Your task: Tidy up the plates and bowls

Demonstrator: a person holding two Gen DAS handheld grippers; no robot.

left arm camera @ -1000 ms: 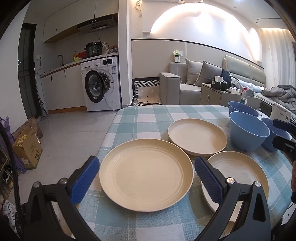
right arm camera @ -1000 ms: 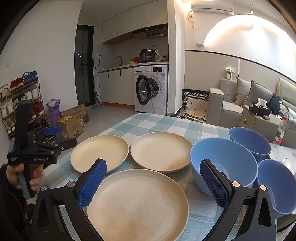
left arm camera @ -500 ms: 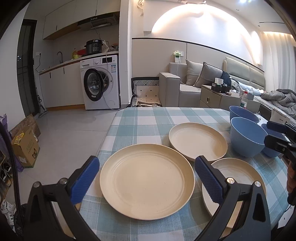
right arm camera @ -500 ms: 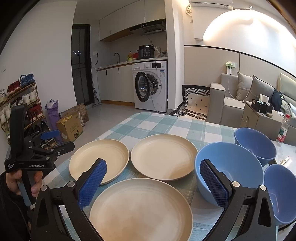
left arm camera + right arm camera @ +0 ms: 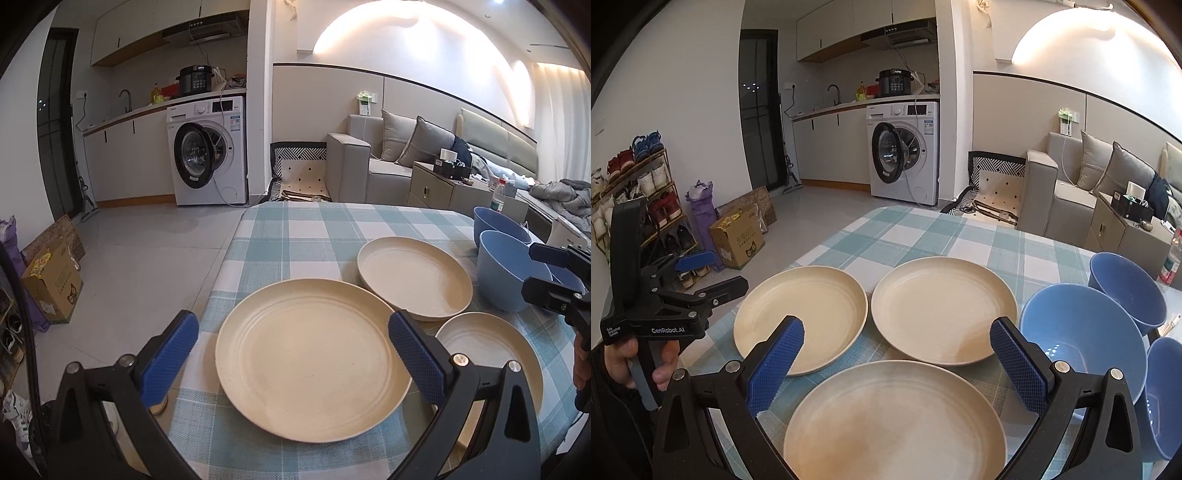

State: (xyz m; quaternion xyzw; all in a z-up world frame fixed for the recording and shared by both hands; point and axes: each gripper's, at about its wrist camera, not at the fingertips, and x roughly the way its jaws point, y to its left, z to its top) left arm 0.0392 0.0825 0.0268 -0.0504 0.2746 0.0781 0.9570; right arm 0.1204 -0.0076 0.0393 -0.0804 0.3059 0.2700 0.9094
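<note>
A: What's different from a second ago?

B: Only the view, and not by much. The table (image 5: 295, 229) sits lower in both cameras now, so both hand-held grippers seem to have lifted or tipped back a little. Nothing on the checked cloth has shifted.

A: Then where do things lie?

B: Three cream plates in a cluster at the near left corner: the left plate (image 5: 312, 360) by the left edge, the far plate (image 5: 413, 277) behind it toward the middle, the near plate (image 5: 894, 421) by the near edge. The three blue bowls (image 5: 1082, 332) are grouped toward the right edge, each standing on its own.

A: And the hand-held grippers?

B: The left hand-held gripper (image 5: 291, 354) has its jaws spread wide either side of the left plate, above it, not touching. The right hand-held gripper (image 5: 897, 358) is likewise released, hanging over the near plate and holding nothing.

A: So for the task?

B: By my reading, no stacking has begun. Each hand is lined up on a plate, so a first grasp looks close.
</note>
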